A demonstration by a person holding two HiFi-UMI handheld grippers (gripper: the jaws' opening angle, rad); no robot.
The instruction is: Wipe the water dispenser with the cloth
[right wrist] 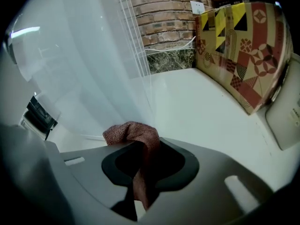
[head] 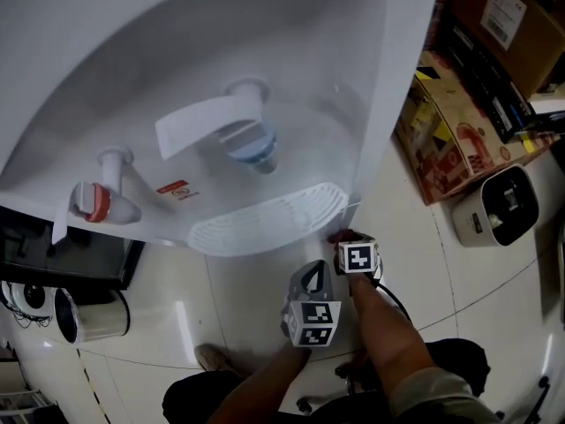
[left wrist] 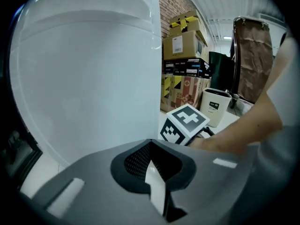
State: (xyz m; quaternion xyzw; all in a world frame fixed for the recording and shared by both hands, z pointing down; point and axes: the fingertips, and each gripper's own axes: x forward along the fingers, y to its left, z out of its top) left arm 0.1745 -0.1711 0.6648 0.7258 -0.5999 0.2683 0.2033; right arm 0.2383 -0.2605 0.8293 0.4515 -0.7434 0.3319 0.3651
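Cloth [right wrist: 133, 134] fills the right claw [right wrist: 139, 170]: its jaws are drawn narrow and pinch a reddish-brown bunch, with the free end poking out past the tips. From the head view we see the right claw [head: 342, 239] low at the front right corner of the water dispenser [head: 265, 51]. There the cloth [head: 339, 235] lies just beside the right end of the drip tray [head: 265, 223], but we cannot tell whether the fabric presses on the white casing. The left claw [left wrist: 152, 175] has its jaws together with nothing between them. In the head view it hangs just beside the right one, apart from the dispenser and over the white floor [head: 494, 272]. In the left gripper view, the right claw's marker cube [left wrist: 185, 124] and a forearm [left wrist: 243, 130] cross the right side, while the dispenser's pale wall takes up the left. Above the tray we count two taps, a blue tap [head: 252, 144] in the middle and a red tap [head: 95, 201] to the left. To the right of the dispenser stand one patterned box [head: 450, 140] and one white bin [head: 496, 206], with stacked cartons [left wrist: 185, 50] behind them against a brick wall [right wrist: 168, 13]. At the lower left of the head view stands one pale cylindrical can [head: 84, 314]. In all we count two claws, one cloth and one drip tray.
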